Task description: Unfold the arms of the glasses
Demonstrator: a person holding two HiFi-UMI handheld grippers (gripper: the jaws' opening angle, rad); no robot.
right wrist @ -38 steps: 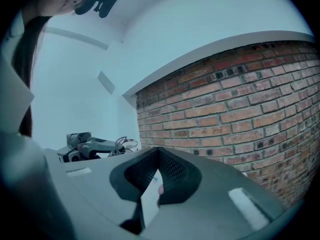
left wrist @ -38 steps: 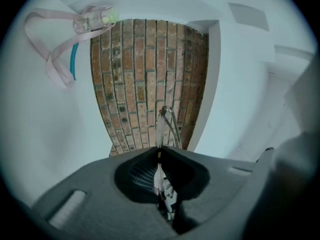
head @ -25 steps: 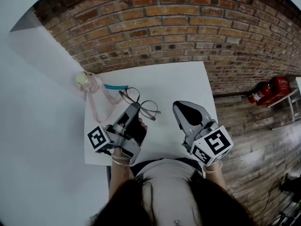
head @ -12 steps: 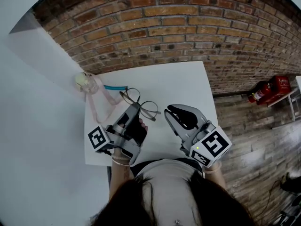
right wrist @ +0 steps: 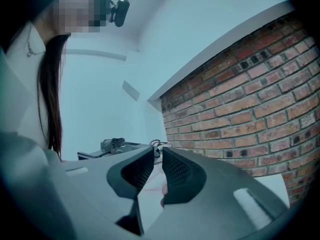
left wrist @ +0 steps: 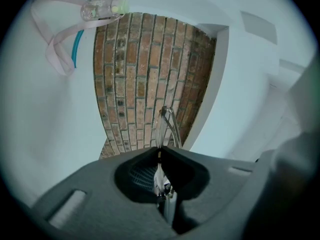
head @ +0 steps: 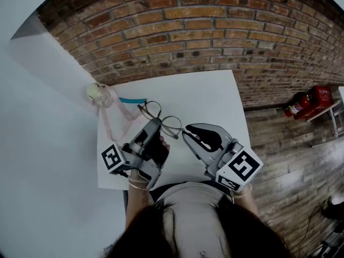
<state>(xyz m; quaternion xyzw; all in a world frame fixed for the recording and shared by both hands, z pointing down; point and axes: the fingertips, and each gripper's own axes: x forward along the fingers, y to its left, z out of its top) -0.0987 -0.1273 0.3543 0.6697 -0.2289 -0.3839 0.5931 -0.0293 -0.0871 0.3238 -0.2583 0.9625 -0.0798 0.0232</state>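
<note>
Thin wire-framed glasses (head: pixel 164 121) are held just above the white table (head: pixel 204 95), with my left gripper (head: pixel 153 126) shut on the frame. In the left gripper view the wire frame (left wrist: pixel 168 124) sticks out past the closed jaws of that gripper (left wrist: pixel 160 151). My right gripper (head: pixel 186 131) sits just right of the glasses, its tips close to the right lens rim. In the right gripper view its jaws (right wrist: pixel 157 155) stand a narrow gap apart with nothing between them, and the glasses (right wrist: pixel 157 144) show just beyond the tips.
A small clear bottle (head: pixel 100 94) with a pink strap (head: pixel 115 117) and a teal piece (head: pixel 132 99) lies at the table's far left corner. A brick wall (head: pixel 188 31) runs behind the table. A red fire extinguisher (head: pixel 303 105) lies on the wooden floor at right.
My right gripper has swung left across the table until its tips are beside the glasses. The left gripper and the glasses have barely moved.
</note>
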